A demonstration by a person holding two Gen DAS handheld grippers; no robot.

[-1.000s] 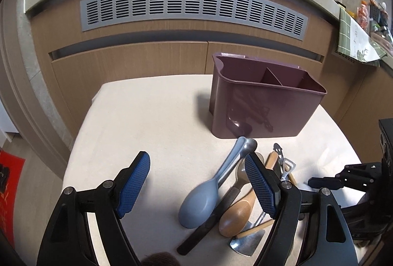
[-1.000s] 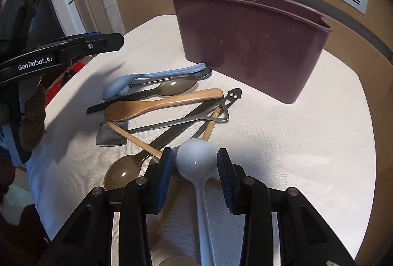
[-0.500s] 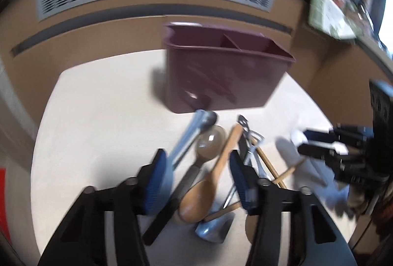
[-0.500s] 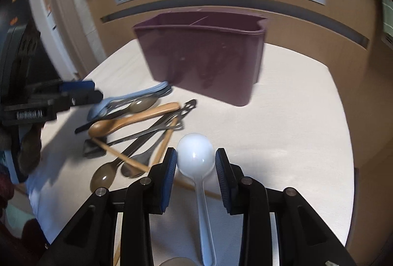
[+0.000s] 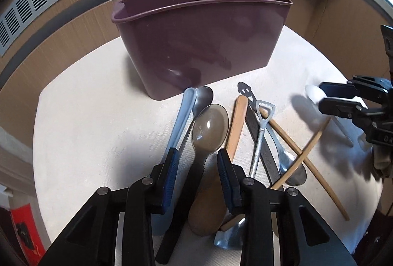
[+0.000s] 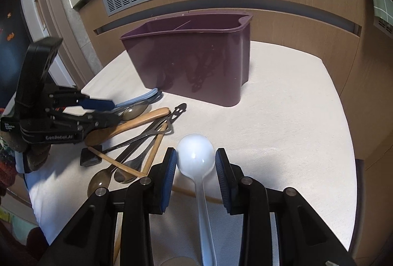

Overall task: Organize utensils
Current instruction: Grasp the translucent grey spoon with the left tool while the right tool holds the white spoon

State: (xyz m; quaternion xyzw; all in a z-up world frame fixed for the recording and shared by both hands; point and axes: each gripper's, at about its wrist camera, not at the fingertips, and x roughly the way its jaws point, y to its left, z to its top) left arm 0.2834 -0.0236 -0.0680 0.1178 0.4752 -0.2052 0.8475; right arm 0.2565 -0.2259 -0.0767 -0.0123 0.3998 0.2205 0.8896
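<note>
Lying between the right gripper's [image 6: 195, 169] fingers, seemingly ungripped: white spoon [image 6: 195, 154].

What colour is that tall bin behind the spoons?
The bin is dark plum purple, inside and out; it shows best in the left wrist view.

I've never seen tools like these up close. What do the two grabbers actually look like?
Both are matte black plastic frames with two angular fingers each, joined by silver round pivot pins. The left gripper and right gripper carry ribbed blue pads on the fingers' inner faces. White lettering reading roughly GenRobot.AI marks the left one's side. No cables or sleeves are visible.
</note>
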